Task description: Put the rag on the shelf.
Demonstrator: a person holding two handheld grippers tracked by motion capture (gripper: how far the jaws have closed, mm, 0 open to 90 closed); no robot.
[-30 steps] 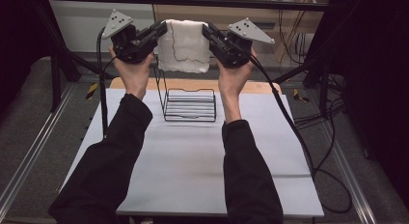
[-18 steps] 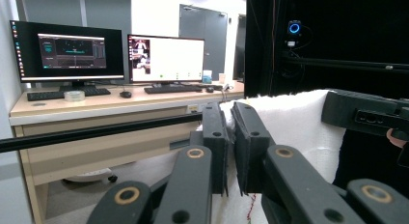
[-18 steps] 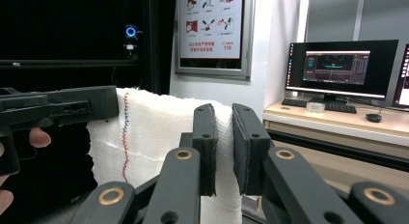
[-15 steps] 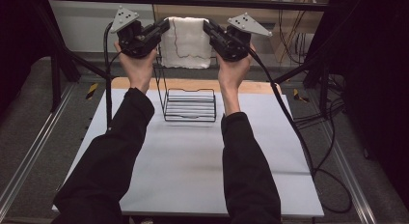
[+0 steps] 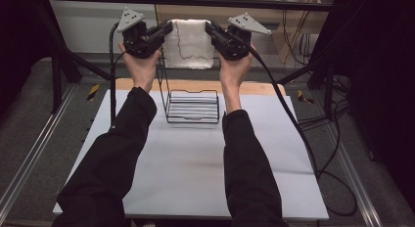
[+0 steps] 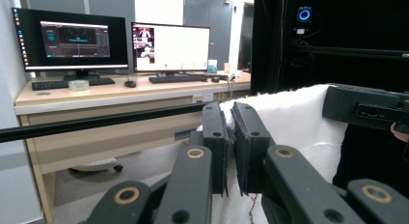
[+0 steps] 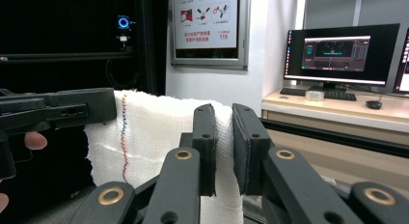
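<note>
A white towel [image 5: 190, 46] with a thin stitched line hangs spread between both grippers, held up over the table's far edge. My left gripper [image 5: 169, 29] is shut on its upper left corner. My right gripper [image 5: 210, 29] is shut on the upper right corner. In the left gripper view my jaws [image 6: 230, 123] pinch the towel's top edge [image 6: 294, 118], with the other gripper [image 6: 366, 107] clamping its far end. From the right gripper view my jaws [image 7: 224, 137] squeeze the towel [image 7: 154, 137], and the other gripper [image 7: 58, 110] grips the corner beside the red stitching.
A black wire rack [image 5: 192, 107] stands on the white table [image 5: 195, 168] just below and in front of the hanging towel. A black frame bar [image 5: 195, 1] crosses behind. Desks with monitors [image 6: 77, 40] lie beyond the table.
Both hands have carried the stretched towel a little farther from the person, toward the far edge above the rack. Both grips stayed the same.
</note>
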